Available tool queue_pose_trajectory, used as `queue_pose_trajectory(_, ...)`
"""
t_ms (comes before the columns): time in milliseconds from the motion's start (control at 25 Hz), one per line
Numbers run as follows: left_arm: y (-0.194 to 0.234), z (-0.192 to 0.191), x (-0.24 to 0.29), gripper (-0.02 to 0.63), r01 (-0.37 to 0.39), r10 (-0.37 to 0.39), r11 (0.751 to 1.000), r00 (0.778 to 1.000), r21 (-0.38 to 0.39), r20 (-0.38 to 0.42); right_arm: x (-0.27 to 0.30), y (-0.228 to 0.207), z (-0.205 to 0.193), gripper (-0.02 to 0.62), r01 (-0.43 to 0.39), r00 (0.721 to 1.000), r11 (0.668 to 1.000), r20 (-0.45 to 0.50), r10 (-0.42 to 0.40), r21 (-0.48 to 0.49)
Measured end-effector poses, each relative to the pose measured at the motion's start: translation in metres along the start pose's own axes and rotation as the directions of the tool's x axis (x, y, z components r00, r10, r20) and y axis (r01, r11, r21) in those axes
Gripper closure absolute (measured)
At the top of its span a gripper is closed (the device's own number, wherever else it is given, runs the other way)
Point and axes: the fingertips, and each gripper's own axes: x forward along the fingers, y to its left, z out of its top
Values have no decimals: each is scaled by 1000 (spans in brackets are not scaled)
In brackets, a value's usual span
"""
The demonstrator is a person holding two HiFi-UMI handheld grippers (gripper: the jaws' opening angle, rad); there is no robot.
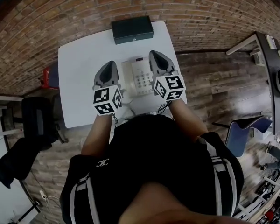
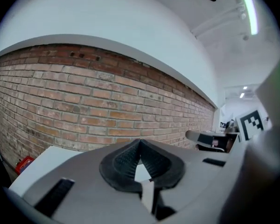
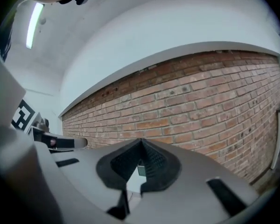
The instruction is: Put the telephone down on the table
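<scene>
In the head view a white desk telephone (image 1: 139, 76) lies on the white table (image 1: 81, 73), between my two grippers, with its keypad facing up. The left gripper (image 1: 109, 64) hangs above the table just left of the phone. Over the phone's right edge is the right gripper (image 1: 154, 53). Both point away from me toward the brick wall. In the left gripper view the left gripper (image 2: 140, 142) has its jaws shut with nothing between them. The right gripper (image 3: 141, 141) in its own view is likewise shut and empty. Neither gripper touches the phone.
A black box (image 1: 132, 29) sits at the table's far edge. A red object (image 1: 50, 76) and a black chair (image 1: 35, 120) stand left of the table. A dark desk (image 1: 270, 64) and a blue chair (image 1: 240, 134) are at the right. The brick wall (image 2: 84, 97) is ahead.
</scene>
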Motion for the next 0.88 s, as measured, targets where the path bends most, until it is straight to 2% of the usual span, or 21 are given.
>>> queue_pose_trajectory(120, -3, 24, -12, 603, -15, 14, 1000, 998, 18, 64, -12, 7, 27, 597, -37, 997, 999, 65, 38, -8)
queue_pose_trajectory(240, -7, 38, -19, 603, -15, 11, 999, 995, 42, 96, -20, 10, 42, 597, -52, 993, 999, 105, 52, -6)
queue_pose_trajectory(400, -10, 33, -18, 601, 4, -6, 999, 997, 35, 73, -21, 9, 43, 597, -51, 993, 999, 109, 51, 0)
queue_pose_trajectory(560, -8, 24, -18, 602, -5, 5, 1000, 999, -5, 45, -22, 11, 40, 597, -75, 992, 997, 103, 71, 31)
queue_pose_trajectory(880, -6, 18, -15, 601, -22, 22, 999, 999, -27, 23, -20, 8, 34, 597, -82, 993, 996, 83, 78, 44)
